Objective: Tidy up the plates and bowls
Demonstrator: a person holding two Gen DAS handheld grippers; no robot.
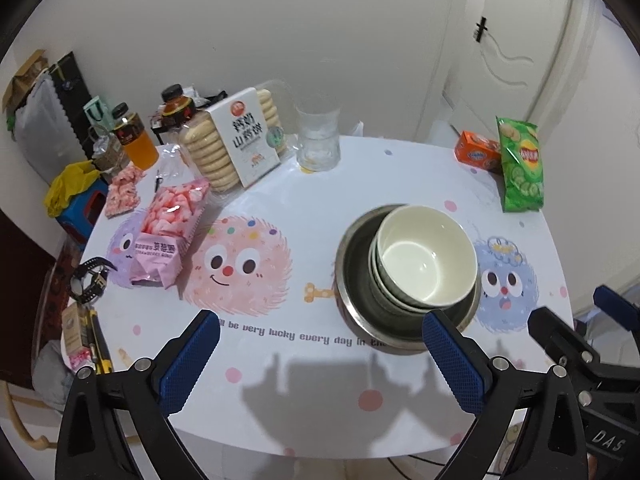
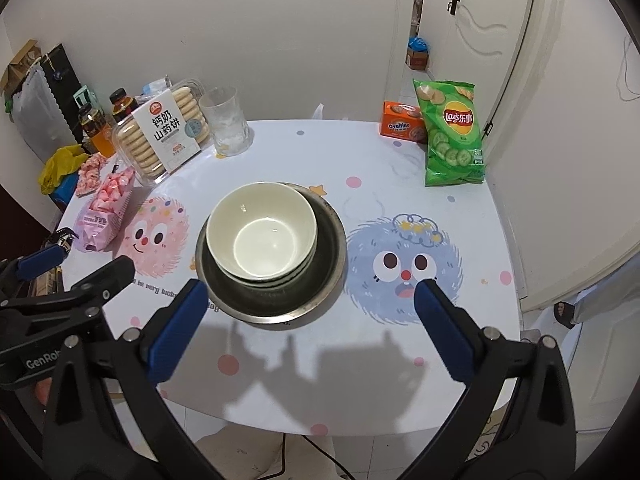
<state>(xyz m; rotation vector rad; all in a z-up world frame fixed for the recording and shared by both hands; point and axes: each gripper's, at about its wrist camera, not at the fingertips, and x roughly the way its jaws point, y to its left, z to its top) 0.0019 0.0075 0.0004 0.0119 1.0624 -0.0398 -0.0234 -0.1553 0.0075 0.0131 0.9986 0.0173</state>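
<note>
Both tools hang wide and empty over the worktop (image 2: 400, 168), left tool (image 1: 320, 320), right tool (image 2: 312, 292), white bowls (image 2: 262, 232) stacked inside the steel basin (image 2: 332, 240).

Left claw (image 1: 320, 334) and right claw (image 2: 311, 304): black frames with silver screws. Fingers (image 1: 192, 360) carry blue textured pads. White lettering marks each housing.

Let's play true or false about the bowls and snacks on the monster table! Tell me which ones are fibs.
1. The white bowls sit stacked inside a metal dish. True.
2. The green chip bag lies flat beside the pink sweets. False: it stands at the table's far right, by the orange box.
3. The right gripper holds a bowl. False: it is open and empty.
4. The left gripper is open. True.
</note>
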